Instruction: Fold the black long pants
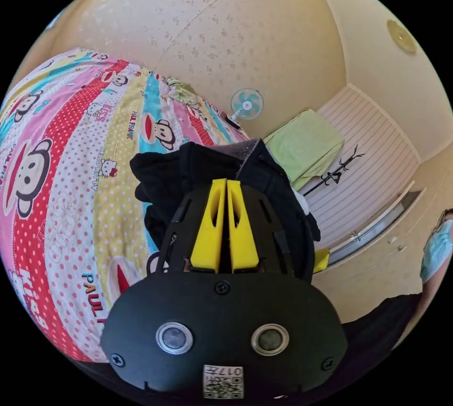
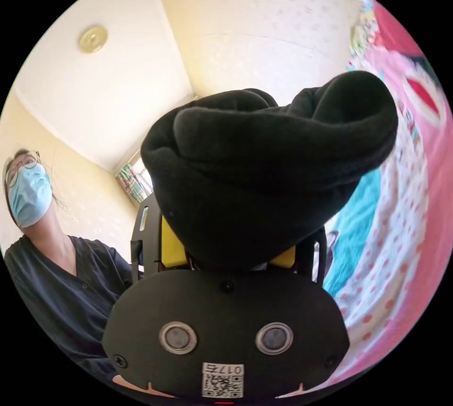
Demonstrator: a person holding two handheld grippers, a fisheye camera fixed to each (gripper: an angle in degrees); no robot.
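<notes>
A bed is covered by a patterned sheet of pink, red, yellow and teal stripes with cartoon figures; the same sheet is seen at the edge of the right gripper view. Cream walls and ceiling enclose the room, with a round ceiling fitting, a wall fan, a green cloth and white slatted panelling. A person in a dark top is seen beside the right tool. In the left gripper view, the black long pants are bunched on the sheet just beyond the left tool, whose yellow jaws are brought together with almost no gap; whether fabric is pinched between the tips cannot be told. In the right gripper view, the pants are seen as a thick, rolled, fleecy mass draped over the right tool, hiding the jaw tips, so its opening cannot be told. No long axis can be read from the bunched garment.
</notes>
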